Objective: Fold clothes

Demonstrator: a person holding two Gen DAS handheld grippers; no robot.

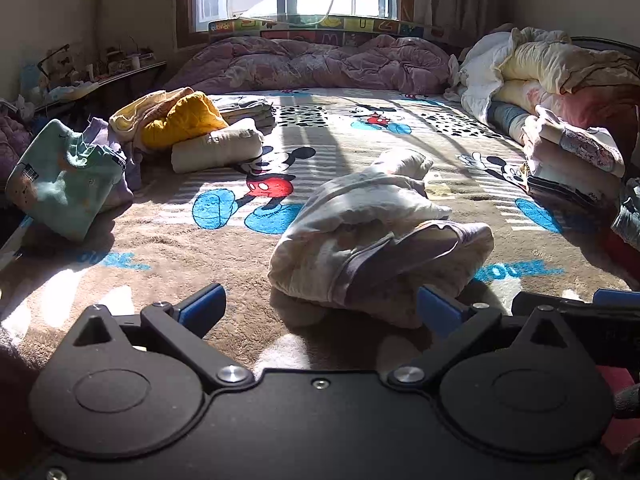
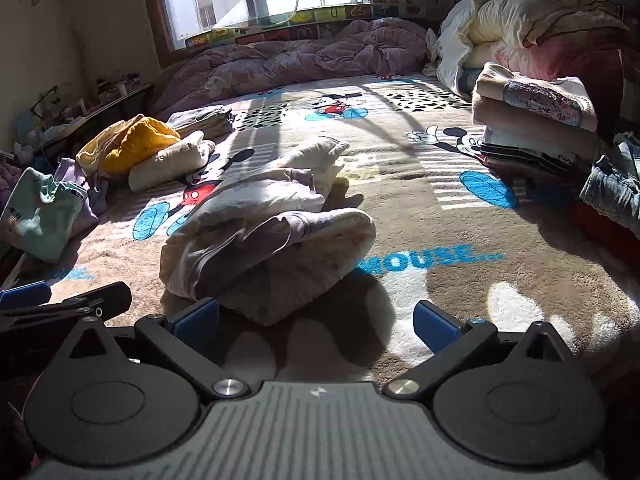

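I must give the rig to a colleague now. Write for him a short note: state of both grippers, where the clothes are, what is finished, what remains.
Left gripper: open, empty.
Right gripper: open, empty.
Both point at the white and lilac garment, lying bunched on the blanket just ahead.
Done: folded stack at the right.
Left: this garment, then apparently the loose yellow garment and green garment at the left.

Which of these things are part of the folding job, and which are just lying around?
Job:
white-lilac garment
left tool, open
right tool, open
folded stack
unfolded pile

Lying about:
purple quilt
rolled bedding
cluttered shelf
blanket
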